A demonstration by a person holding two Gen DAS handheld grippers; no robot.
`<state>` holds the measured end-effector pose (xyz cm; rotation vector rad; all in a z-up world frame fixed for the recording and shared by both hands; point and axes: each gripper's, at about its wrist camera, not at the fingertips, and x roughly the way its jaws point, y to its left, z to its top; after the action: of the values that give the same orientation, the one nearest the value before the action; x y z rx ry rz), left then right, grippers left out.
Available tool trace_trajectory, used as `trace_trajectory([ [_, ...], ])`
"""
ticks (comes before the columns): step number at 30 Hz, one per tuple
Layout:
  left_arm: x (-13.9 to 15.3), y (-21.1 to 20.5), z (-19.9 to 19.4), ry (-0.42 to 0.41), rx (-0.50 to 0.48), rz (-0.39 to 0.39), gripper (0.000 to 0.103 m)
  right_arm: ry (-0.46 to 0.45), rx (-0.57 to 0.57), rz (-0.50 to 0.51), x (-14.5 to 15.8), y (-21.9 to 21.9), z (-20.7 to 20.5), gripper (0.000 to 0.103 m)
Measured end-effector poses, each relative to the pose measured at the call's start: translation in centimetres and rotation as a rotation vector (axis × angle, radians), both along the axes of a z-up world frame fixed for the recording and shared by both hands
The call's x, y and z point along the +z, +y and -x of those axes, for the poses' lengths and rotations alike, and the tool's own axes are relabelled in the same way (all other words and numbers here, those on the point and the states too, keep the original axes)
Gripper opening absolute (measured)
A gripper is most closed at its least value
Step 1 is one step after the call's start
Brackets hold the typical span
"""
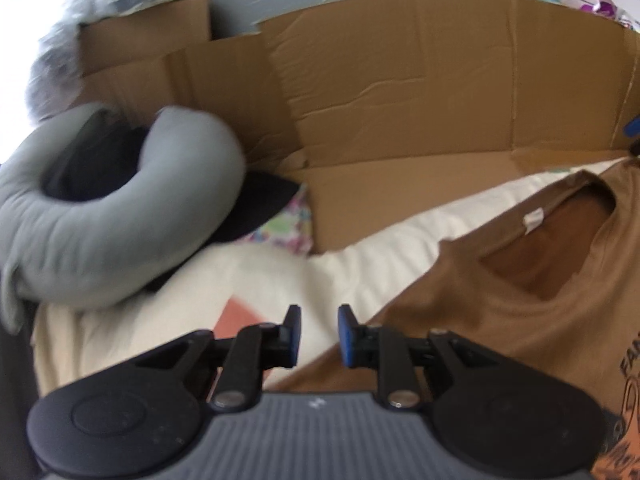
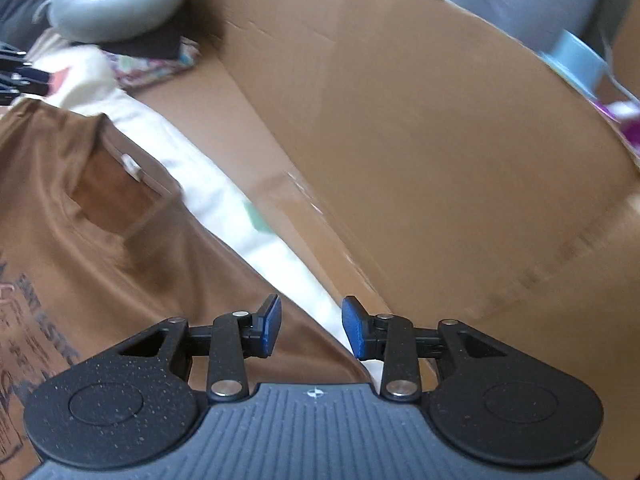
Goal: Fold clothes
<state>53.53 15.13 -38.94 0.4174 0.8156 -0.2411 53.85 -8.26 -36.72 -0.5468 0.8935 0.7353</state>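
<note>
Brown printed T-shirt (image 1: 500, 320), cream sheet (image 1: 248, 280)

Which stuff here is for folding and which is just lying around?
For the job: brown T-shirt, cream cloth under it, left claw, right claw.

Lying about: grey neck pillow, cardboard sheets, patterned fabric.

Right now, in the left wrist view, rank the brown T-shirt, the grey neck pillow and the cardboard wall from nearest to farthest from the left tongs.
1. Brown T-shirt, right, its edge just under the left tongs.
2. Grey neck pillow, far left.
3. Cardboard wall, upright at the back.
</note>
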Motion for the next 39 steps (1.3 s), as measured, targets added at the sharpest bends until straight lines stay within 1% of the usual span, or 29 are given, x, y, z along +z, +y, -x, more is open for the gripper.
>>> trace_trajectory([
  [4,-1.2,-1.5,-1.3,-0.003,-0.013,0.006,0.022,0.007,0.043,-0.026,-1.4,2.6,-0.2,0.04],
  [8,-2.5,-2.6,-1.7,0.02,-0.038,0.036,0.022,0.015,0.094,-0.038,-2.5,4.7,0.3,0.04],
  [12,-3.7,-3.7,-1.5,0.045,-0.086,0.036,0.022,0.016,0.128,-0.035,-3.3,6.4,0.8,0.04],
  [16,-4.9,-4.5,-1.3,0.073,-0.111,0.022,0.024,0.015,0.145,-0.039,-3.9,7.6,0.9,0.04],
  [19,-5.1,-4.6,-1.1,0.075,-0.116,0.031,0.028,0.018,0.158,-0.046,-4.1,8.1,1.0,0.04],
  [26,-5.4,-4.6,-1.4,0.082,-0.137,0.04,0.031,0.015,0.213,-0.043,-4.9,9.0,1.4,0.039],
  [27,-5.5,-4.6,-1.4,0.082,-0.138,0.042,0.031,0.014,0.22,-0.045,-5.0,9.0,1.4,0.038],
  [28,-5.5,-4.6,-1.4,0.082,-0.139,0.043,0.031,0.016,0.231,-0.05,-5.0,9.1,1.4,0.03],
  [29,-5.5,-4.7,-1.4,0.08,-0.14,0.042,0.031,0.017,0.243,-0.054,-5.1,9.1,1.4,0.026],
  [31,-5.6,-4.8,-1.4,0.076,-0.143,0.041,0.031,0.01,0.27,-0.056,-5.2,9.2,1.7,0.015],
  [32,-5.6,-4.8,-1.4,0.075,-0.146,0.042,0.031,0.003,0.282,-0.051,-5.2,9.3,1.8,0.012],
  [33,-5.6,-4.9,-1.4,0.074,-0.15,0.043,0.031,-0.004,0.293,-0.046,-5.2,9.3,2.0,0.006],
  [35,-5.6,-4.9,-1.4,0.071,-0.156,0.044,0.031,-0.023,0.292,-0.04,-4.9,9.5,2.1,0.003],
  [39,-5.6,-4.7,-1.5,0.076,-0.172,0.072,0.031,-0.076,0.266,-0.045,-4.3,9.5,1.8,0.002],
])
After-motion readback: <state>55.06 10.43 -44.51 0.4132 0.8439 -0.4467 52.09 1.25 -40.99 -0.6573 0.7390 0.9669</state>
